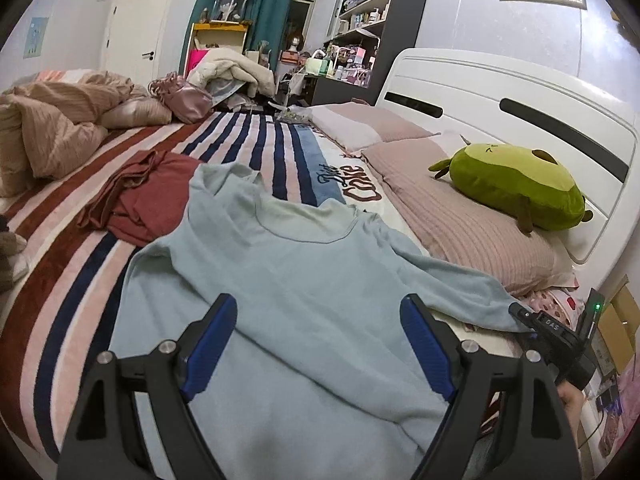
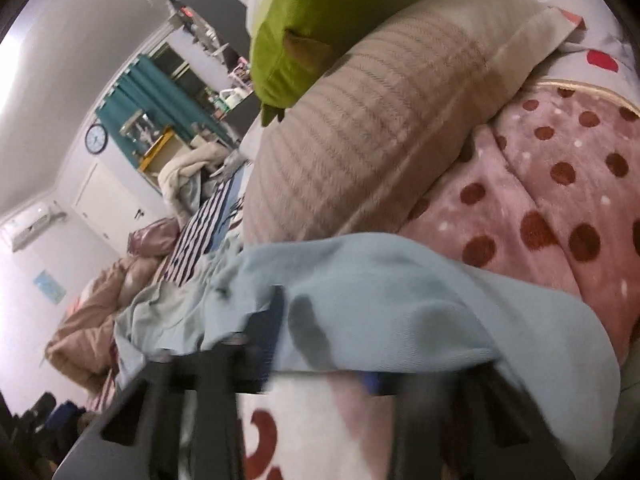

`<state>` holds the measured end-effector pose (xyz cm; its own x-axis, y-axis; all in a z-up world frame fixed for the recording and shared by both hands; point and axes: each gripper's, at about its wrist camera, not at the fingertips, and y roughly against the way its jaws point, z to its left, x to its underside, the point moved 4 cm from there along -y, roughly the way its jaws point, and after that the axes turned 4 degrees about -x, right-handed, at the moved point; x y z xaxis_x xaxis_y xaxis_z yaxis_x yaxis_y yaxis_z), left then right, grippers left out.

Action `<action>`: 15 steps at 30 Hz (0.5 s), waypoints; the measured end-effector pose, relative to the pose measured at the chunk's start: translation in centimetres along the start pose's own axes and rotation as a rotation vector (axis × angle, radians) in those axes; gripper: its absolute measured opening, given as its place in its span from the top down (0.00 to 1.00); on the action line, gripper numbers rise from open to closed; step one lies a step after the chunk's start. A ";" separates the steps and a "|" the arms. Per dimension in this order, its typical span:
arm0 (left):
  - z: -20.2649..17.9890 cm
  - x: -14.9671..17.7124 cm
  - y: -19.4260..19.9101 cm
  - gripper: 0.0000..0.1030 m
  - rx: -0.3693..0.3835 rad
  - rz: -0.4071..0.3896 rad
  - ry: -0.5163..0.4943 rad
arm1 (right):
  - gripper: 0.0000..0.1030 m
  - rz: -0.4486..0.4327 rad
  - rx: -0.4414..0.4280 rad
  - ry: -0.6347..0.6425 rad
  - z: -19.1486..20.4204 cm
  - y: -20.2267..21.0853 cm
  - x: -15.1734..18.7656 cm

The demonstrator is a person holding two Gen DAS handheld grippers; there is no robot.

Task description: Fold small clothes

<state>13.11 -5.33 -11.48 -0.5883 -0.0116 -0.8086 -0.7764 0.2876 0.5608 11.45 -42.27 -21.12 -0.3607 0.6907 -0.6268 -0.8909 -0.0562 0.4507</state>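
- Left wrist view: the left gripper (image 1: 318, 344) sat wide open over the lower part of a pale blue shirt (image 1: 304, 292), blue pads (image 1: 210, 352) spread well apart, nothing pinched between them.
- The shirt lay mostly flat on the striped blanket (image 1: 68, 280), collar at the far end, one sleeve trailing out to the right toward the ribbed pillow (image 1: 472, 224).
- A crumpled red garment (image 1: 148, 196) sat just left of the shirt's far shoulder, touching its edge.
- A green avocado plush (image 1: 516, 184) rested on that pillow, up against the white headboard (image 1: 500, 92).
- The right gripper (image 1: 560, 332) showed at the right edge by the sleeve end, a hand behind it; couldn't tell its jaws from here.
- Far left there was a heap of tan bedding (image 1: 52, 128).
- Right wrist view: pretty blurry and tilted. The right gripper (image 2: 320, 344) had blue shirt (image 2: 380, 300) fabric draped over its fingers (image 2: 272, 320), which looked nearly closed on the cloth.
- Just beyond the fabric sat the pillow (image 2: 380, 120) with the plush (image 2: 320, 20) on top, and a pink dotted blanket (image 2: 540, 200) to the right.
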 end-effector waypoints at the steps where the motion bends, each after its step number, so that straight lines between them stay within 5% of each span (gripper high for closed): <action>1: -0.1 -0.1 0.1 0.21 0.003 -0.001 0.001 | 0.91 -0.006 -0.007 -0.005 0.0 0.0 -0.3; 8: 0.0 -0.2 0.3 0.20 -0.024 -0.019 0.008 | 0.96 -0.080 -0.027 0.100 2.4 1.7 -1.9; 15: 2.2 -0.1 1.7 0.20 -0.035 -0.048 0.053 | 0.97 -0.127 -0.204 0.337 12.0 2.7 -2.0</action>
<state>12.31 -2.75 -10.82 -0.5606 -0.0758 -0.8246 -0.8110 0.2514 0.5283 13.05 -35.12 -11.04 -0.2846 0.4284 -0.8576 -0.9583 -0.1511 0.2425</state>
